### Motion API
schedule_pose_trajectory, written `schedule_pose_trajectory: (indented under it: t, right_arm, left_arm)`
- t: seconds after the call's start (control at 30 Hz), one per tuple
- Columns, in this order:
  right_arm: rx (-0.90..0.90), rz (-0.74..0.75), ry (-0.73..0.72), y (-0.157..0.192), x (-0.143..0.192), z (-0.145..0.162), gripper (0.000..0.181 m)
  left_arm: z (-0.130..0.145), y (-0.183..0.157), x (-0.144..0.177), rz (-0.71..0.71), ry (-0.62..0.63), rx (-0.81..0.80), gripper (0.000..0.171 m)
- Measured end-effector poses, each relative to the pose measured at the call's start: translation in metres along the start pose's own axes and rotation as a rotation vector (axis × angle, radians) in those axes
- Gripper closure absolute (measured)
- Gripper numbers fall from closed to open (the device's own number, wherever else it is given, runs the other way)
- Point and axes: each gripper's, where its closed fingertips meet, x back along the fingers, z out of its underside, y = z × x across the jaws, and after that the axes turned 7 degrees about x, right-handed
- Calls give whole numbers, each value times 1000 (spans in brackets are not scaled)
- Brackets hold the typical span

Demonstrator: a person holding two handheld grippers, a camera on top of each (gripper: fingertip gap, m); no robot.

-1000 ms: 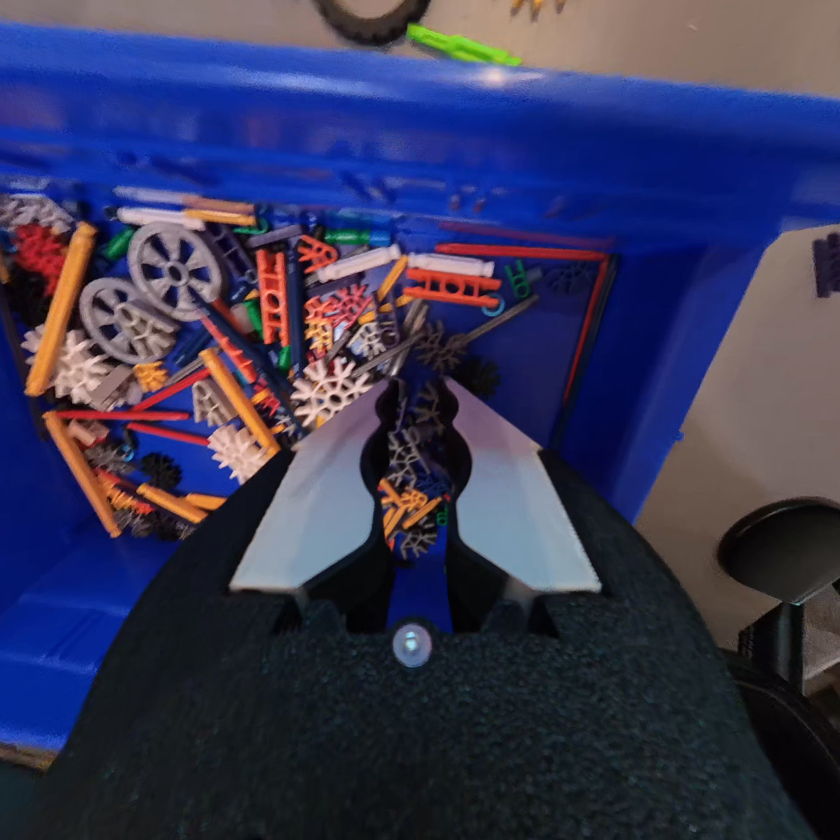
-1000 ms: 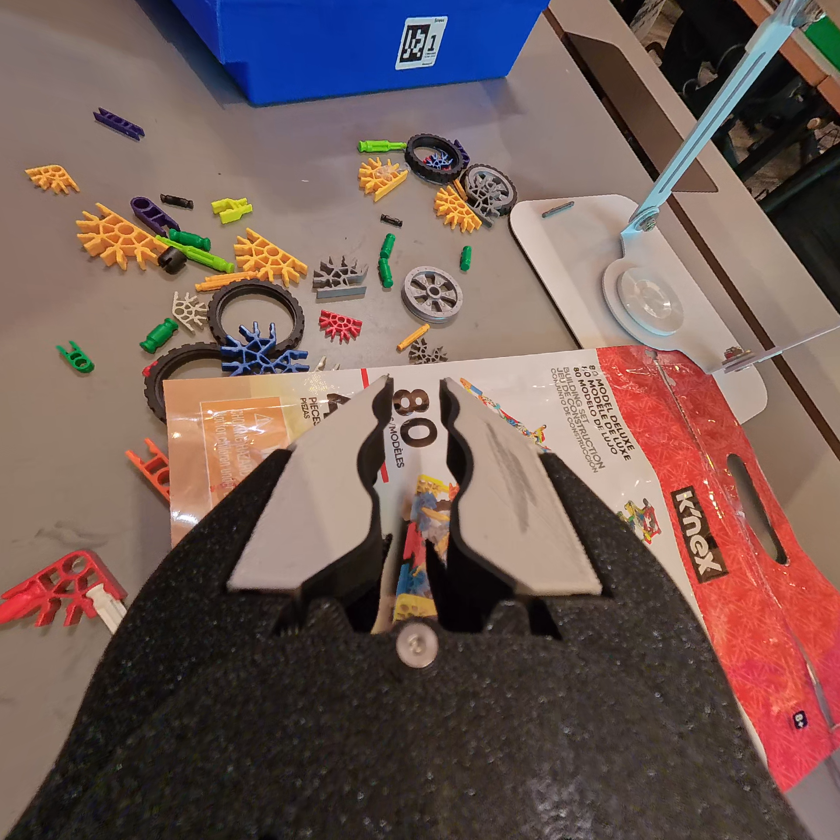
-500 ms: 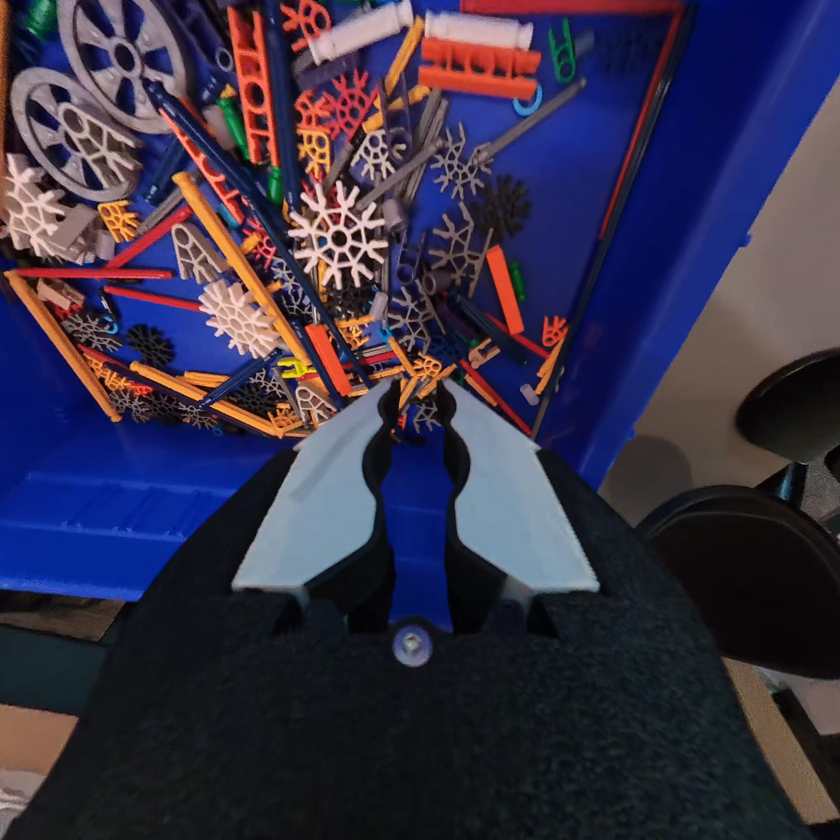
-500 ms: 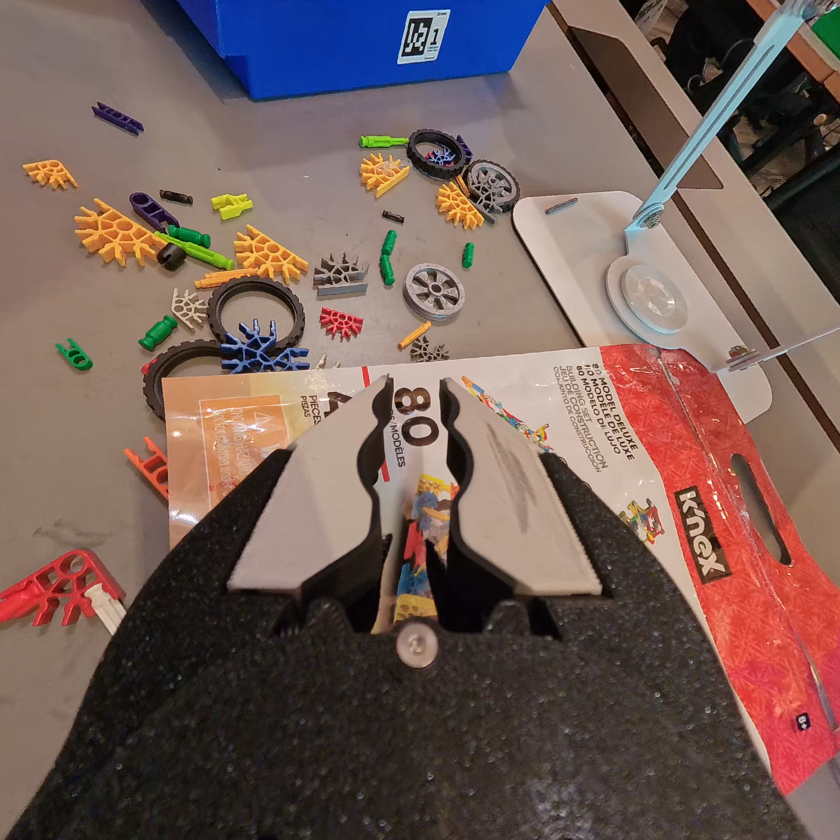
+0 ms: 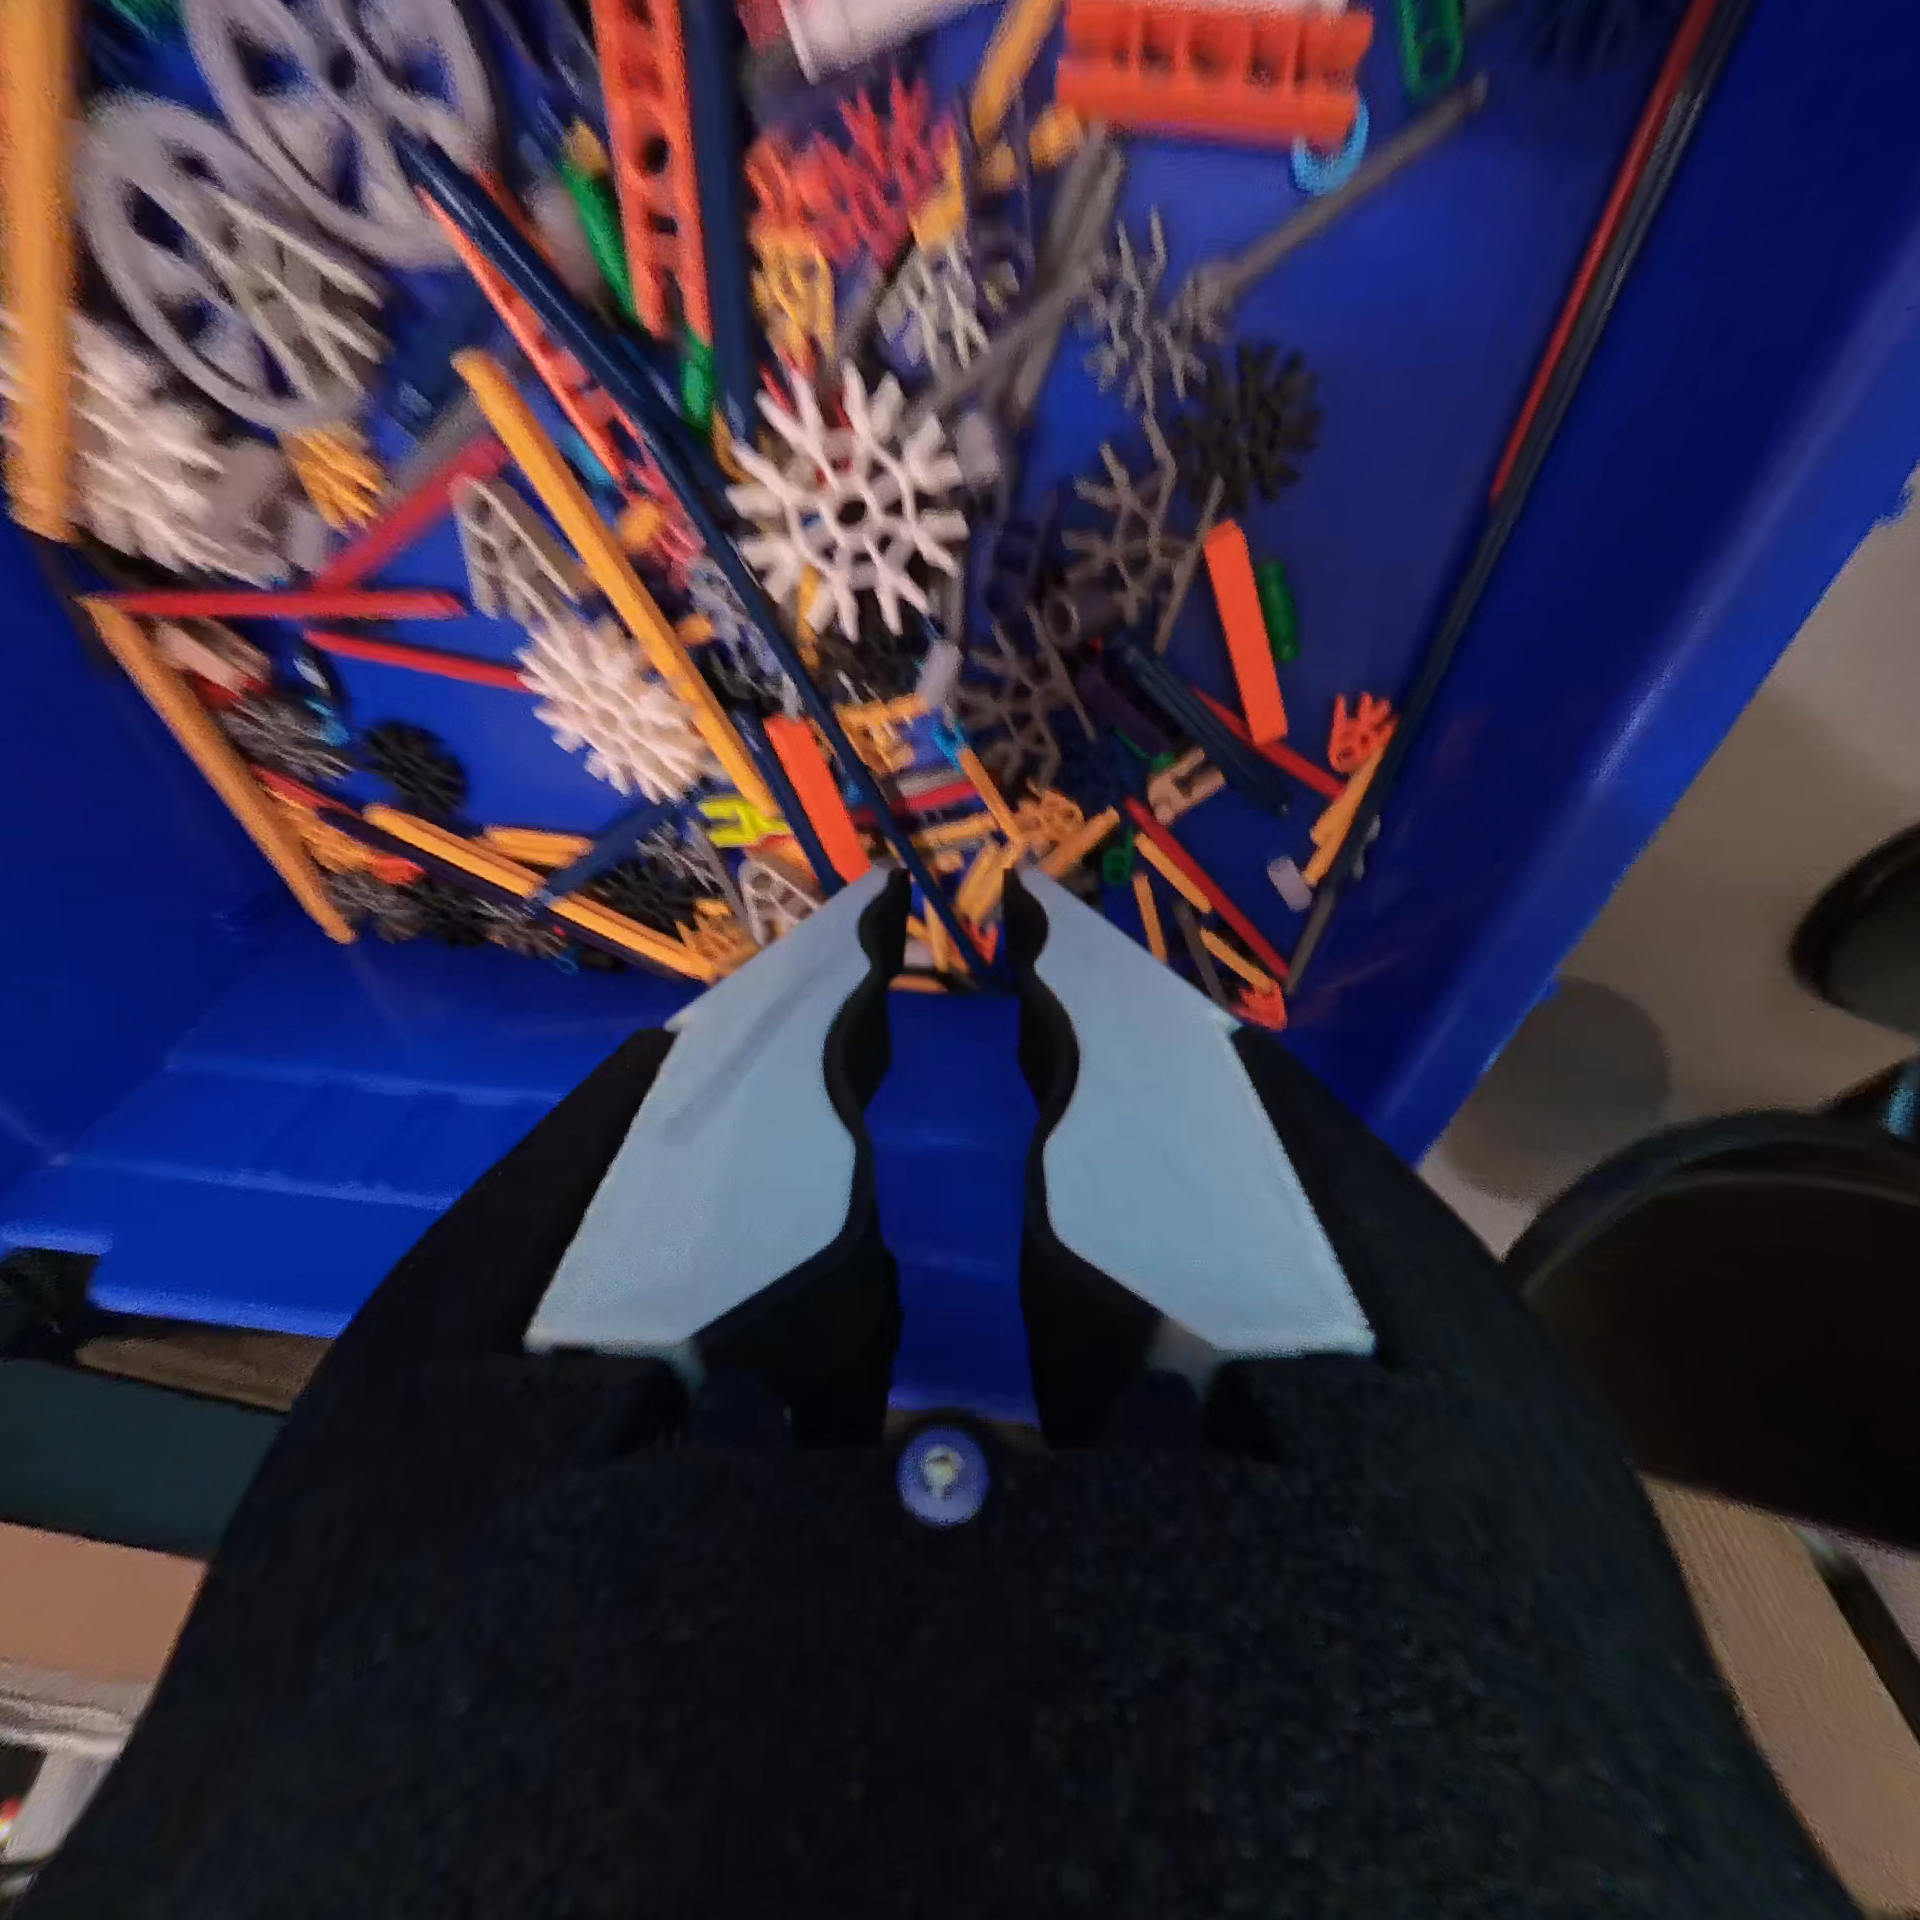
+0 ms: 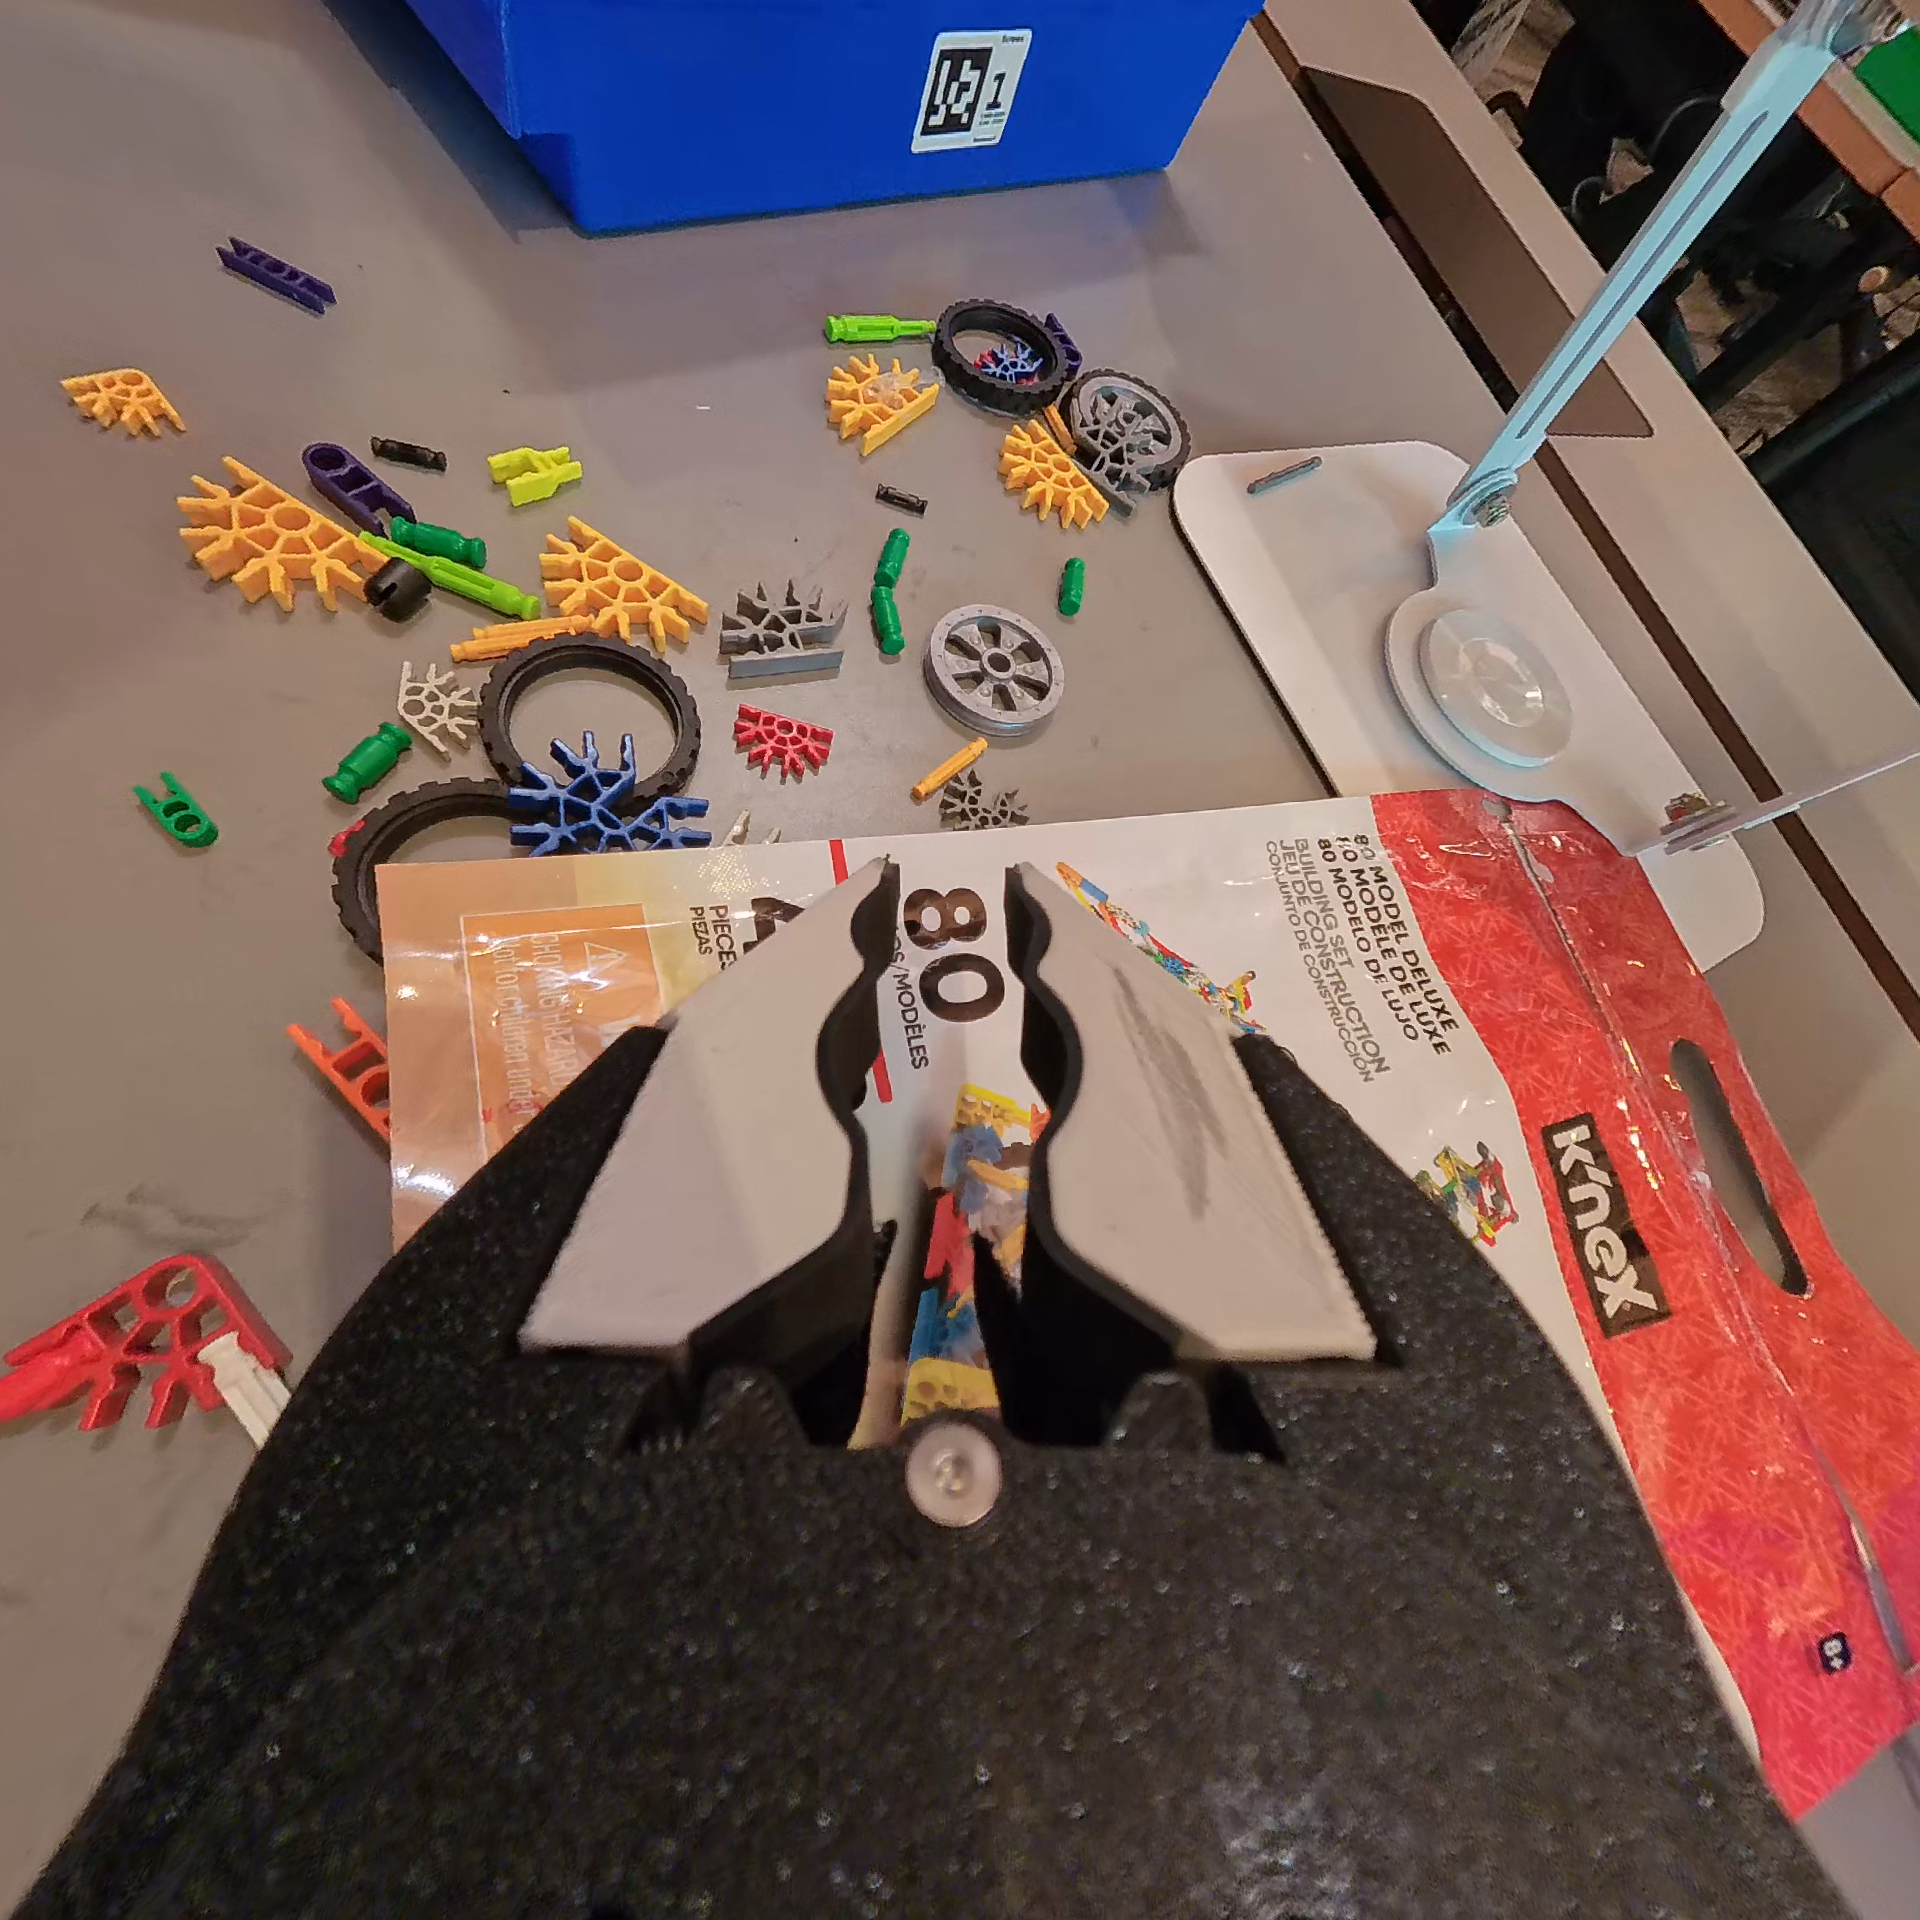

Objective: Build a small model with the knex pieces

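Biggest thing on the left wrist view is the blue bin (image 5: 260, 1091). It's tipped toward the camera, so you look straight down at its floor, which is covered in a heap of plastic building rods and connectors. The picture is pretty smeared. The left gripper (image 5: 951, 883) points into the bin's near edge. Its jaws are a little apart with nothing pinched between them, and the tips sit just over the orange and yellow rods at the bottom of the pile. A white snowflake connector (image 5: 852, 509) lies farther in. A black chair (image 5: 1714, 1299) shows off to the right, outside the bin.

The right wrist view shows the grey table (image 6: 675, 260). The same sort of blue bin is at its far end, and a white board (image 6: 1299, 582) carries a pale blue stand. The right gripper (image 6: 951, 873) is angled down over a red and white printed bag (image 6: 1558, 987) lying flat. Its jaws are slightly parted and clamp nothing; I can't tell whether the tips touch the bag.

Just past the bag sit loose parts:
- a black tyre (image 6: 589, 707)
- a blue snowflake connector (image 6: 597, 805)
- a grey wheel (image 6: 994, 670)
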Motion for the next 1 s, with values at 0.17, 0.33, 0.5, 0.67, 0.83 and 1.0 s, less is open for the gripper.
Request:
schedule_pose_trajectory:
  t: [0.17, 0.33, 0.5, 0.67, 0.83, 1.0]
  right_arm:
    - [-3, -1, 7, 0, -1, 2, 162]
    - [-4, -4, 15, 0, -3, 4, 162]
    - [-6, -2, 12, 0, -2, 4, 162]
    - [-4, -6, 12, 1, -3, 3, 162]
    - [-4, -4, 12, 0, -2, 3, 162]
    - [-2, -3, 6, 0, -2, 2, 162]
  left_arm:
    - [-53, 3, 16, -16, -233, -7, 156]
    - [-82, 5, 10, -12, -322, -23, 157]
    - [-83, -4, -11, 11, -264, -44, 156]
    - [-93, -11, -13, -16, -295, -59, 151]
    - [-90, -40, -10, 96, -272, -127, 145]
    - [-83, -22, -10, 53, -281, -47, 148]
